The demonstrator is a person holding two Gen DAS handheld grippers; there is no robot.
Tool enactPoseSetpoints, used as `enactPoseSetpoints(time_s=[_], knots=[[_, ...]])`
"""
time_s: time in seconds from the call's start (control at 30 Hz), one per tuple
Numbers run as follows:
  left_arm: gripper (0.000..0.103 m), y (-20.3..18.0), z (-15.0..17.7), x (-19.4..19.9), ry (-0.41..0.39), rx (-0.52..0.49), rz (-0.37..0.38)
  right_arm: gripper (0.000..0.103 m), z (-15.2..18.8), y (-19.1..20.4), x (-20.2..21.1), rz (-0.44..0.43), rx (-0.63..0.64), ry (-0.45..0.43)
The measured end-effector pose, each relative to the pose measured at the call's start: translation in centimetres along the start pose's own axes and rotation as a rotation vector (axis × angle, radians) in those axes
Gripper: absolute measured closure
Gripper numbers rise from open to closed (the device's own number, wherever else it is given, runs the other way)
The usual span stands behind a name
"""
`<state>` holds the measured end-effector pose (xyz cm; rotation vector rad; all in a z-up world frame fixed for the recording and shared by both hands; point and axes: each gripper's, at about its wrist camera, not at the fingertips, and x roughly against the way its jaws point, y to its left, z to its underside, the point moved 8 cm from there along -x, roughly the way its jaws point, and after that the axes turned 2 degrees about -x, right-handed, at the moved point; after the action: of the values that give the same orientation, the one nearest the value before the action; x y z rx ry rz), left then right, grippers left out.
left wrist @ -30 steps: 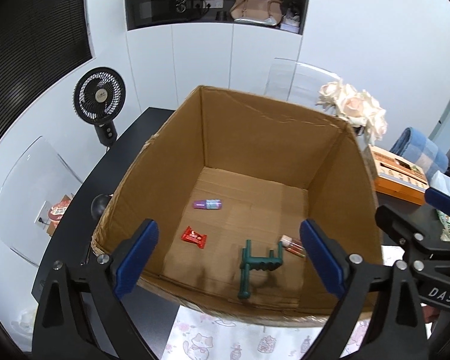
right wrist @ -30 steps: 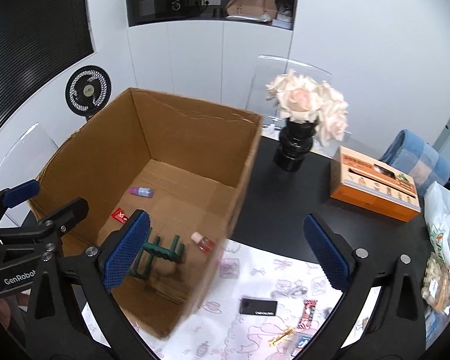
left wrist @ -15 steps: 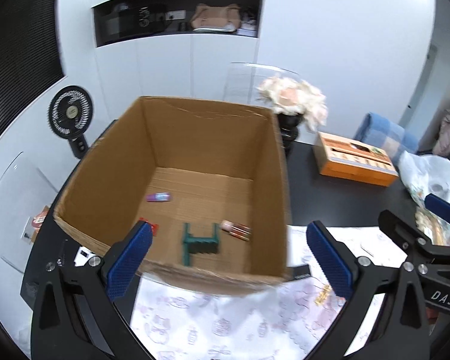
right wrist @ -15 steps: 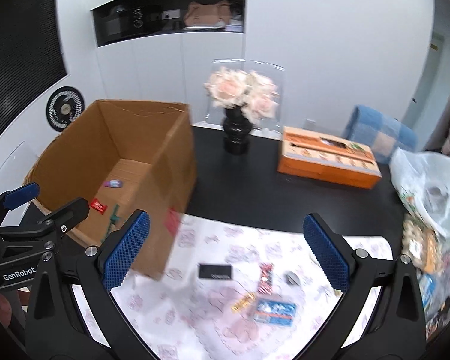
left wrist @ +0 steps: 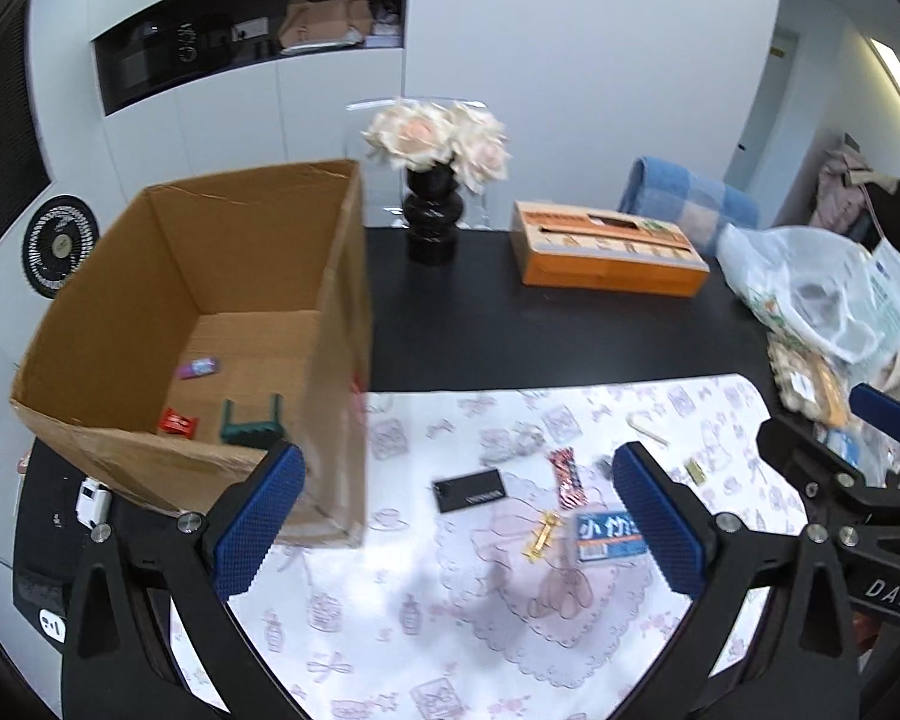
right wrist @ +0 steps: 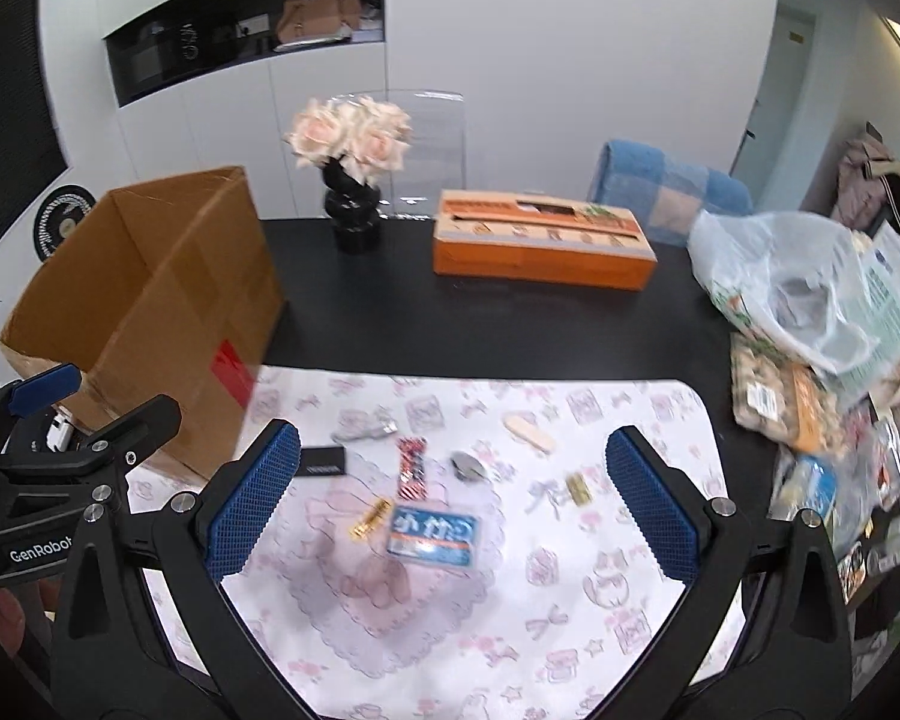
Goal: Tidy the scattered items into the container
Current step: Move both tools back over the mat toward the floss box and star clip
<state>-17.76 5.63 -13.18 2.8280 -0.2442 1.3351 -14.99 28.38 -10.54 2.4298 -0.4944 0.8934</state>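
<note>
Already, from the left wrist view, the box [left wrist: 210,276] is holding a purple tube [left wrist: 197,368], a red packet [left wrist: 178,422] and a green rack [left wrist: 252,420], while more bits are lying on the mat [left wrist: 450,630] beside it: a black card [left wrist: 469,488], a red strip [left wrist: 567,477], a gold wrapper [left wrist: 541,534] and a blue pack [left wrist: 607,535]. The left gripper [left wrist: 450,531] is hanging over these with its jaws wide apart and nothing between them.

Turning to the right wrist view, the right gripper [right wrist: 450,498] is hovering likewise, jaws spread and empty, above the blue pack [right wrist: 432,534], gold wrapper [right wrist: 371,517], red strip [right wrist: 411,468], a grey lump [right wrist: 468,467], a pale stick [right wrist: 529,433] and a gold clip [right wrist: 577,487]. All are looking light. The flat, probably slick pack is likely wanting a pinch across its short edges; the card is lying flush, so catching one edge should be easiest.
</note>
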Motion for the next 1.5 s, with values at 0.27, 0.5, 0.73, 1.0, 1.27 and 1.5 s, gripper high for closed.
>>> enactPoseSetpoints(time_s=[0.27,0.5,0.73,1.0,1.27,1.5], knots=[[0.001,-2.2,3.2,-2.6,0.061,-0.014,0.004,0.000,3.5,-2.0,-2.2,0.019,-0.023,0.073],[0.001,-2.3,6.0,-5.3,0.123,-0.013,0.007,0.000,6.7,-2.3,-5.0,0.009,-0.032,0.142],[0.001,-2.1,8.3,-7.9,0.182,-0.016,0.009,0.000,9.1,-2.2,-7.7,0.000,-0.033,0.207],[0.001,-1.4,11.3,-11.0,0.262,-0.021,-0.002,0.000,12.1,-1.6,-11.1,-0.019,-0.034,0.284],[0.001,-0.2,12.9,-13.5,0.315,-0.001,-0.012,0.000,13.5,-0.5,-14.0,-0.041,-0.027,0.342],[0.001,0.9,13.9,-15.3,0.362,0.023,-0.027,0.000,14.1,0.5,-16.3,-0.064,-0.012,0.388]])
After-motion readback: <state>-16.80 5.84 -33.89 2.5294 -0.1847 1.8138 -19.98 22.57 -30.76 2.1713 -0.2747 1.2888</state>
